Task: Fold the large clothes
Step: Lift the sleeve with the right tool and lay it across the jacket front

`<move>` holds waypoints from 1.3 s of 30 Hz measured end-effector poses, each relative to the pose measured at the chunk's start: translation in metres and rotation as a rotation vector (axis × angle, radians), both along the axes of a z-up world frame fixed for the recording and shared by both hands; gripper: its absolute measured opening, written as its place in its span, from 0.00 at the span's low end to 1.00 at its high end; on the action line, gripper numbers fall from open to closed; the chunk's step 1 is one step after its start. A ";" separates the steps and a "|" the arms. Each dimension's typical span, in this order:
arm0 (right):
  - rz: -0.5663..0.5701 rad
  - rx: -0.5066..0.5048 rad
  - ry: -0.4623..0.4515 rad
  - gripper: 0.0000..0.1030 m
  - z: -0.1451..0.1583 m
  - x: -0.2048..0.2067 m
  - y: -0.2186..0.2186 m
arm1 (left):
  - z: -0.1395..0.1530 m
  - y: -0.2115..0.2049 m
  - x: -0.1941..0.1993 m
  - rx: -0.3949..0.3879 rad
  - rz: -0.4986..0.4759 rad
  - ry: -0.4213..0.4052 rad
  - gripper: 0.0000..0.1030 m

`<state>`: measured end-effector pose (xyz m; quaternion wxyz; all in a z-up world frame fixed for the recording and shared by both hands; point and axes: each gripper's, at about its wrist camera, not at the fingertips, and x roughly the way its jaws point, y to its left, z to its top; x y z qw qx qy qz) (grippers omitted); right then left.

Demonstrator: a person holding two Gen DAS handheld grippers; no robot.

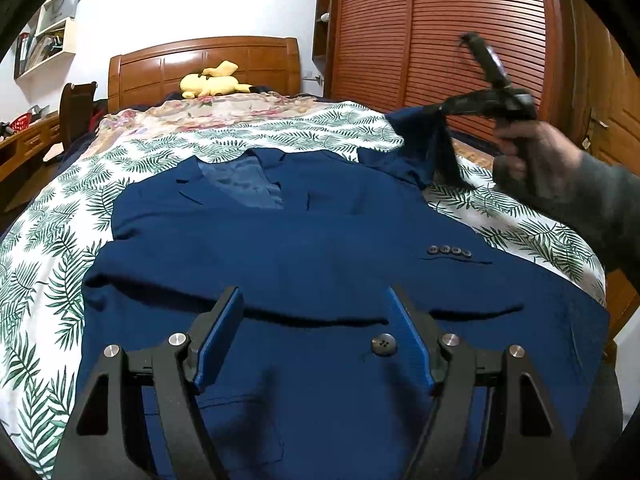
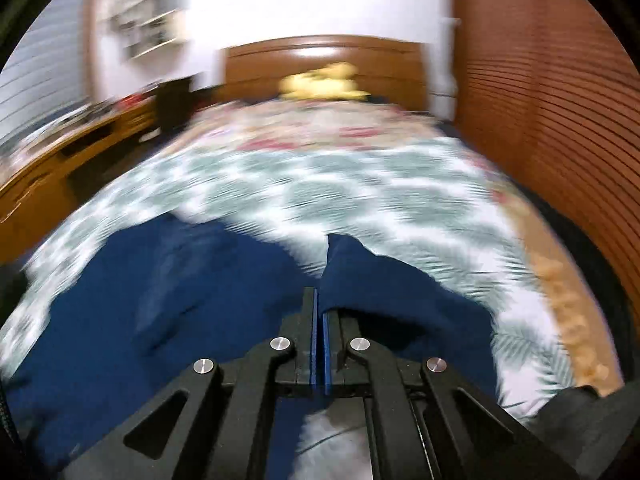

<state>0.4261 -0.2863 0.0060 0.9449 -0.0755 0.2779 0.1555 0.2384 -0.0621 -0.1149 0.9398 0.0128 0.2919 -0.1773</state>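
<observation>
A dark blue suit jacket lies front up on the bed, collar toward the headboard, with several sleeve buttons showing on its right side. My left gripper hovers open over the jacket's lower front, its blue pads wide apart with nothing between them. At the upper right a person's hand holds my right gripper, shut on a lifted corner of the jacket at its far right shoulder. The right wrist view is blurred: the right gripper has its jaws together and the jacket's blue cloth rises from the tips.
The leaf-print bedsheet shows around the jacket. A yellow plush toy lies by the wooden headboard. A slatted wooden wardrobe stands close on the right, a desk and a chair on the left.
</observation>
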 end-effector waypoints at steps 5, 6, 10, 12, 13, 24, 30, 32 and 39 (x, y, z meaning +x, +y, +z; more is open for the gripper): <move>0.092 -0.081 0.091 0.18 -0.017 -0.050 0.038 | 0.000 -0.001 0.000 0.001 0.000 0.000 0.72; 0.094 -0.095 0.097 0.21 -0.019 -0.055 0.041 | 0.000 -0.001 0.000 0.001 0.001 -0.001 0.72; 0.064 -0.073 0.044 0.52 -0.003 -0.073 0.024 | 0.000 -0.001 -0.001 0.001 0.000 0.000 0.72; 0.026 -0.047 0.013 0.52 0.001 -0.071 0.013 | 0.000 -0.002 -0.001 0.000 -0.002 -0.001 0.72; 0.016 -0.027 0.001 0.52 -0.001 -0.071 0.011 | 0.000 -0.002 0.000 0.000 -0.002 -0.001 0.72; -0.245 -0.065 0.130 0.54 -0.059 0.004 -0.046 | 0.000 -0.002 0.001 -0.002 -0.007 0.005 0.72; -0.340 0.002 0.301 0.54 -0.100 0.061 -0.071 | 0.000 -0.002 0.001 -0.003 -0.012 0.010 0.72; -0.340 0.034 0.343 0.54 -0.109 0.073 -0.075 | 0.001 -0.003 0.001 -0.003 -0.014 0.011 0.72; -0.223 0.051 0.256 0.12 -0.095 0.057 -0.042 | 0.001 -0.003 0.003 0.002 -0.007 0.003 0.72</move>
